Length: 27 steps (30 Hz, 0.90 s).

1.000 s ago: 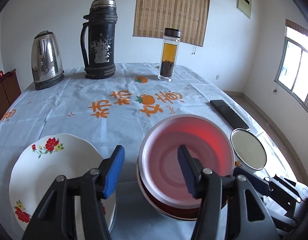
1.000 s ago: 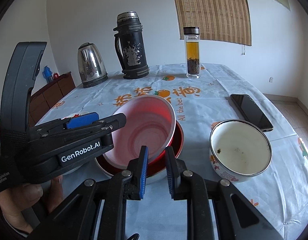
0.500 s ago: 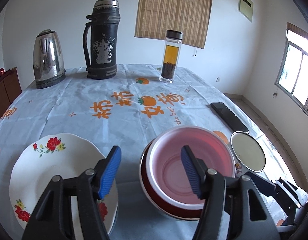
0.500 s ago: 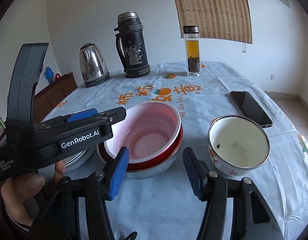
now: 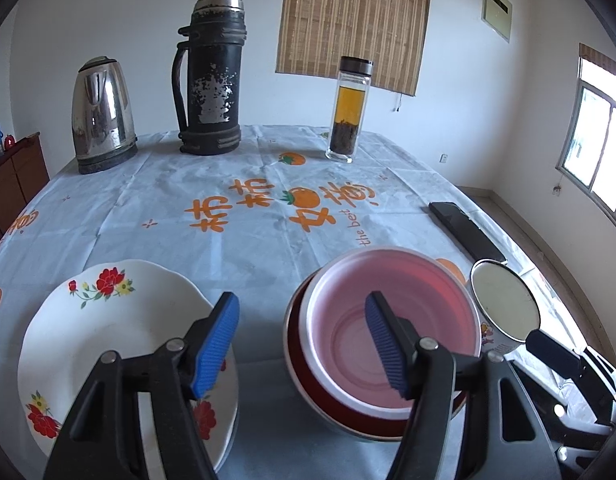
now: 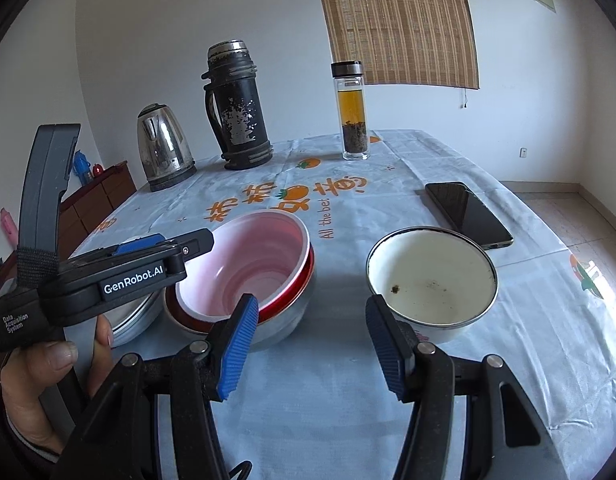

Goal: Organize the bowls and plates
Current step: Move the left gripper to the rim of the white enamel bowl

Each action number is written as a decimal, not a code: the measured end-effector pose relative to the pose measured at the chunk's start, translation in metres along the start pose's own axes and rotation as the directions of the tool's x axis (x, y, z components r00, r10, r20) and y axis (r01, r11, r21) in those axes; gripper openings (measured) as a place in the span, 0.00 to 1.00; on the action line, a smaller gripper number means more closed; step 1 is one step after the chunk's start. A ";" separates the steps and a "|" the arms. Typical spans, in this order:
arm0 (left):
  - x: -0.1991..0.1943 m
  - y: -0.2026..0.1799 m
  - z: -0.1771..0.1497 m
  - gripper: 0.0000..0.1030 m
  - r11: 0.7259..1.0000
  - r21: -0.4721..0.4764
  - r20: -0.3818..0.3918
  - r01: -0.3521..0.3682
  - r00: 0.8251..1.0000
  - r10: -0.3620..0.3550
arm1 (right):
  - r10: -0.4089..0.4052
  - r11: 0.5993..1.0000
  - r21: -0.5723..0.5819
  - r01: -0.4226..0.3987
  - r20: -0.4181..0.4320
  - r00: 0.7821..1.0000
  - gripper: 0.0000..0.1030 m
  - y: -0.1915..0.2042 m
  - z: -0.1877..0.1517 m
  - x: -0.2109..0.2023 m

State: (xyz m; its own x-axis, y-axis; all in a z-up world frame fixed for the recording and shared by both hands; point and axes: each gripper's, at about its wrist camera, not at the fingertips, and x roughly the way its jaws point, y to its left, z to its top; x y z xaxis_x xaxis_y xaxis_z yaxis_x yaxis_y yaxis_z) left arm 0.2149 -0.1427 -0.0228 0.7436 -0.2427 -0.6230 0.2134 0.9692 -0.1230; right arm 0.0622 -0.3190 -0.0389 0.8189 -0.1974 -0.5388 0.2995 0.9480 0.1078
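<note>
A table under a pale blue cloth (image 5: 180,200) printed with orange characters carries, along its far edge, a steel kettle (image 5: 101,114) at left, a worn black thermos (image 5: 210,76) and a glass tea bottle (image 5: 349,110). Near left lies a flowered plate (image 5: 108,320); beside it a steel bowl (image 6: 284,320) holding red and pink bowls; right, an enamel bowl (image 6: 431,276) and a phone (image 6: 467,212).

Soft daylight from the bright, blown-out window (image 5: 599,136) on my right fills both sharp views, glinting off the steel electric kettle (image 5: 102,114), while fisheye bending curves the walls and blackens the corners.
</note>
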 end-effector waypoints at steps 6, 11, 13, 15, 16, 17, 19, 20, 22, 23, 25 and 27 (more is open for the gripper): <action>-0.002 -0.003 -0.001 0.66 1.000 0.022 0.028 -0.015 1.000 0.015 | -0.060 0.997 -0.041 0.061 0.032 0.998 0.57 0.000 0.009 0.011; 0.001 -0.006 -0.003 0.67 0.999 0.036 0.019 -0.017 1.000 0.016 | -0.064 0.997 -0.049 0.064 0.007 0.998 0.57 -0.003 0.008 0.024; 0.002 -0.007 -0.003 0.67 0.999 0.040 0.016 -0.017 1.000 0.016 | -0.053 0.998 -0.038 0.054 0.015 0.998 0.57 -0.005 0.007 0.023; 0.002 -0.007 -0.004 0.67 0.999 0.042 0.019 -0.020 1.000 0.019 | -0.050 0.998 -0.033 0.051 0.017 0.999 0.57 -0.008 0.007 0.022; 0.002 -0.008 -0.004 0.67 0.999 0.043 0.024 -0.020 1.000 0.019 | -0.048 0.999 -0.023 0.049 0.023 0.999 0.57 -0.010 0.006 0.021; 0.001 -0.008 -0.005 0.67 0.999 0.043 0.031 -0.023 0.999 0.022 | -0.044 0.999 -0.011 0.045 0.039 0.998 0.57 -0.014 0.005 0.018; -0.002 -0.009 -0.005 0.67 0.998 0.043 0.051 -0.035 0.998 0.033 | -0.055 0.998 0.005 0.055 0.066 0.996 0.57 -0.021 0.003 0.012; -0.003 -0.010 -0.005 0.67 0.998 0.043 0.061 -0.039 0.997 0.037 | -0.072 0.997 0.005 0.071 0.079 0.994 0.57 -0.024 0.002 0.009; -0.006 -0.013 -0.004 0.67 0.998 0.048 0.080 -0.046 0.996 0.043 | -0.110 0.994 0.010 0.110 0.112 0.988 0.57 -0.033 0.000 0.003; -0.007 -0.015 -0.004 0.67 0.998 0.049 0.084 -0.044 0.996 0.040 | -0.130 0.992 0.020 0.128 0.117 0.985 0.57 -0.039 0.000 0.002; -0.009 -0.020 -0.004 0.67 0.997 0.054 0.081 -0.048 0.996 0.044 | -0.161 0.987 0.044 0.157 0.112 0.981 0.57 -0.053 0.000 0.001; -0.012 -0.028 -0.001 0.64 0.996 0.069 0.073 -0.055 0.996 0.049 | -0.171 0.983 0.084 0.162 0.108 0.979 0.53 -0.067 0.002 0.001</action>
State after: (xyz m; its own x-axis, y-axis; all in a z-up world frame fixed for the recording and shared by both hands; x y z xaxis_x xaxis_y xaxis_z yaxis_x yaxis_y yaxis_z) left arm 0.1995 -0.1674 -0.0132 0.7973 -0.1969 -0.5706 0.2160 0.9758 -0.0349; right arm 0.0439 -0.3832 -0.0456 0.8039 -0.3821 -0.4559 0.4682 0.8791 0.0889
